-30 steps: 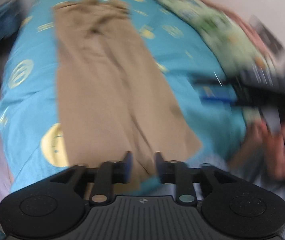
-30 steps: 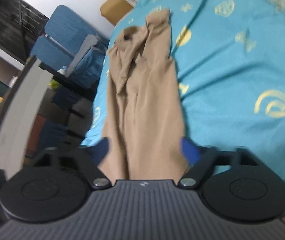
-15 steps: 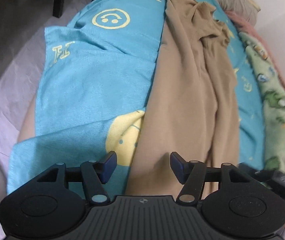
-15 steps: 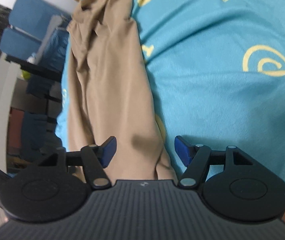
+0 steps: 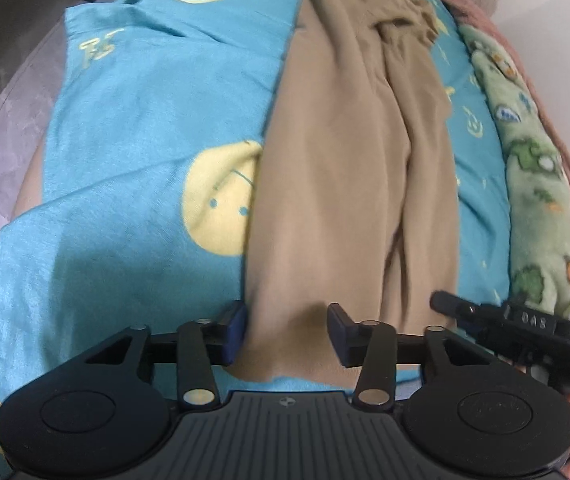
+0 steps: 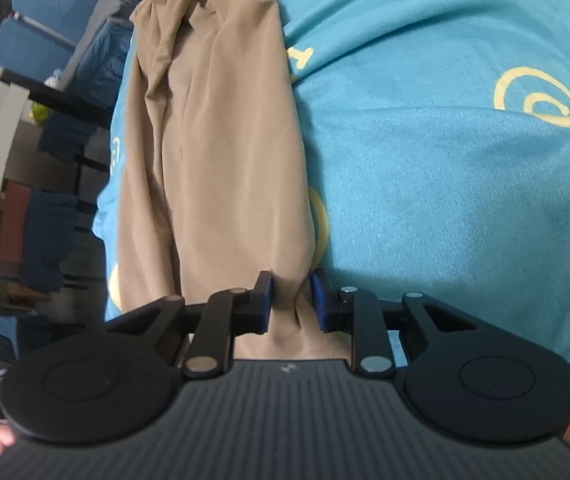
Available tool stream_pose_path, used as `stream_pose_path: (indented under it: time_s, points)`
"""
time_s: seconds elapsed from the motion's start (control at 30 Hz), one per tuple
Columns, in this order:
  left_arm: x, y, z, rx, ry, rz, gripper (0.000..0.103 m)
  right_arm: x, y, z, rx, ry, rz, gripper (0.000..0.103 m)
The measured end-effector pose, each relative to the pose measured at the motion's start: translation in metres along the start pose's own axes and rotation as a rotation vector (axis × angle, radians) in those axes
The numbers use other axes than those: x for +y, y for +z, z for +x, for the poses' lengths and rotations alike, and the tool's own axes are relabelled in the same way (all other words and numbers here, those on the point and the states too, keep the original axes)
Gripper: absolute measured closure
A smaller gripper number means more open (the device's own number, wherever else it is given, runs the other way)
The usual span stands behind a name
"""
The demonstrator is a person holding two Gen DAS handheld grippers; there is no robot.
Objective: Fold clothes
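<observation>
Around the tan garment [image 6: 221,152], right hand-held gripper [image 6: 291,300] now narrower.

Left gripper [image 5: 285,334] and right gripper [image 6: 291,302]: matte black housing, ribbed grey centre panel with a small round emblem, two circular side discs, linkage arms with silver pivot pins, blue pads on the fingertips [image 5: 233,330]. White lettering marks the right unit's side.

Item count, bed scene
1 tan garment [image 5: 349,184], 1 blue sheet [image 5: 133,128] w/ yellow prints, 1 green blanket [image 5: 537,184], 2 claws: left claw [image 5: 285,334], right claw [image 6: 291,302]; 2 blue chairs [image 6: 41,20].
</observation>
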State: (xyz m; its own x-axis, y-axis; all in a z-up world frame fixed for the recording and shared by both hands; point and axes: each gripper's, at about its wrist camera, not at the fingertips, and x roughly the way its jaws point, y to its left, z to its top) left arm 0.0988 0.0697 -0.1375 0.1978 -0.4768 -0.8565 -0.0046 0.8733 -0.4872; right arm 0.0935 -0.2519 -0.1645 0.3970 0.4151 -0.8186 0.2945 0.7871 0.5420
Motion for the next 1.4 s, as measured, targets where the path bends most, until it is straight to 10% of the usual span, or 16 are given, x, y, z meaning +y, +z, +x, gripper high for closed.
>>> stream_pose_path:
  time_s: [0.1, 0.33, 0.47, 1.03, 1.27, 1.4]
  points:
    - [-0.006, -0.003, 0.000, 0.004, 0.001, 0.035, 0.051, 0.005, -0.001, 0.001, 0.017, -0.023, -0.032, 0.073]
    - [-0.011, -0.009, 0.000, -0.002, 0.044, 0.074, 0.096, 0.043, -0.019, 0.007, 0.066, -0.135, -0.286, 0.058]
    - [-0.013, -0.014, -0.014, -0.071, 0.016, 0.065, 0.098, 0.049, -0.017, -0.011, 0.009, -0.105, -0.289, 0.090]
    - [-0.077, -0.014, -0.223, -0.482, -0.436, -0.038, 0.099, 0.052, 0.008, -0.188, -0.429, 0.268, -0.103, 0.094]
    - [-0.077, -0.107, -0.230, -0.436, -0.384, -0.002, 0.099, 0.026, -0.046, -0.237, -0.458, 0.298, -0.178, 0.094]
    - [-0.067, -0.097, -0.206, -0.409, -0.353, -0.025, 0.099, 0.007, -0.065, -0.227, -0.414, 0.285, -0.146, 0.094]
